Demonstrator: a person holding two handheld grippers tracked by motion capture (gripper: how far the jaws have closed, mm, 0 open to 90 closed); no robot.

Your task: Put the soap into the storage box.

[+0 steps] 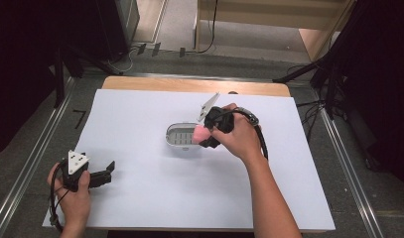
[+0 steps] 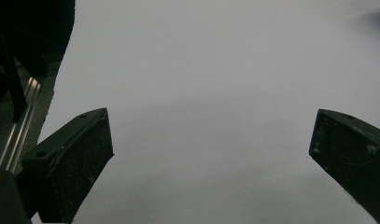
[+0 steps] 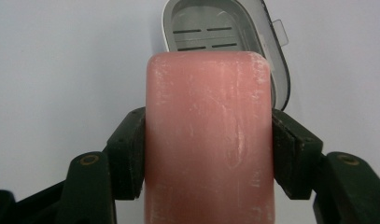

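Observation:
A pink bar of soap [image 3: 208, 135] is clamped between the jaws of my right gripper [image 1: 205, 134], which is shut on it. The soap [image 1: 199, 133] hangs over the right end of a grey oval soap dish [image 1: 179, 137] near the middle of the white sheet. In the right gripper view the slotted dish [image 3: 271, 51] lies just beyond the bar. My left gripper [image 1: 108, 171] rests low at the sheet's near left, open, with its jaws spread wide over bare paper [image 2: 211, 93] and nothing between them.
A white sheet [image 1: 155, 188] covers most of the wooden table [image 1: 189, 85]. Metal rails [image 1: 35, 148] run along both sides of the table. Dark stands and cables crowd the floor at the back right.

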